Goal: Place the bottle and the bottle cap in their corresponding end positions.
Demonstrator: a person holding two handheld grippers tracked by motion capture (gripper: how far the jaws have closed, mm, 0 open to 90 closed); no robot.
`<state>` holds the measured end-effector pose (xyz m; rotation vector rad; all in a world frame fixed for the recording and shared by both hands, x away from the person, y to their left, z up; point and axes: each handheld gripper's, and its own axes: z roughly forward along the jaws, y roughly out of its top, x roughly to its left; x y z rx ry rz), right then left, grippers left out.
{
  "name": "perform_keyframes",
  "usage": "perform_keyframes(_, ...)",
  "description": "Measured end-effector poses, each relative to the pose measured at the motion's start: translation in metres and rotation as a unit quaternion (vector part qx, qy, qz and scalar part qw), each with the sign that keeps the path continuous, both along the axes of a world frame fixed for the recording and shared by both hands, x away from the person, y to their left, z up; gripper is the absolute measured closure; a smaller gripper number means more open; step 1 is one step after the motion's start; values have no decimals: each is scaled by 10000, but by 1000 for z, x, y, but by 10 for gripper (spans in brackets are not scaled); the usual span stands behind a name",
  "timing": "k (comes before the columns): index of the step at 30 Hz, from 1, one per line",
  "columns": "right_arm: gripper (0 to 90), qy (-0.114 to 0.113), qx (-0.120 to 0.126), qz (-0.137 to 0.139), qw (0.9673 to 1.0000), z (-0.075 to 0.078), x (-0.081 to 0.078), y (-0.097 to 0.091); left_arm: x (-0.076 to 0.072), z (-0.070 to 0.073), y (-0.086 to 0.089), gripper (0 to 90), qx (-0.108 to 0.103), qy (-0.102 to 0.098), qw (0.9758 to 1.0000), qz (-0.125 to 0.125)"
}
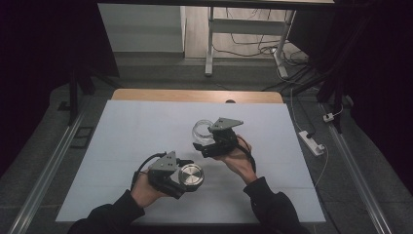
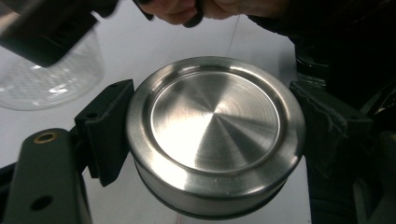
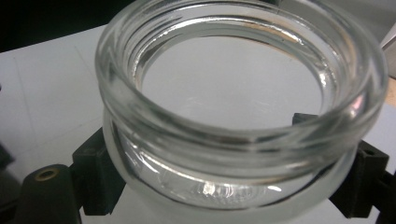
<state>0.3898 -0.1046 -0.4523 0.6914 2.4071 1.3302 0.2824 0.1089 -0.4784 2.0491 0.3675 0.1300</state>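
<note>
At centre frame, the right gripper clamps the clear round glass jar below its threaded neck: rigid, slick, breakable. Lower centre, the left gripper clamps the brushed-steel lid by its rim; smooth metal may slip.

A white sheet covers the wooden counter. Behind it stands a white metal desk frame with loose black cables on the floor. A white power strip lies right of the counter.
</note>
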Motion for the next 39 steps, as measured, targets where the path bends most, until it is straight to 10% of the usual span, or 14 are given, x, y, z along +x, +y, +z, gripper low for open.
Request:
perform_keyframes(18,149,35,-111,-201,9997,-17,38,19,24,-35,-11,200,348,124,9989,304)
perform_keyframes(39,149,192,-320,-317,9988,-49,62,32,40,-56,-26,199,1147,283,9916,530)
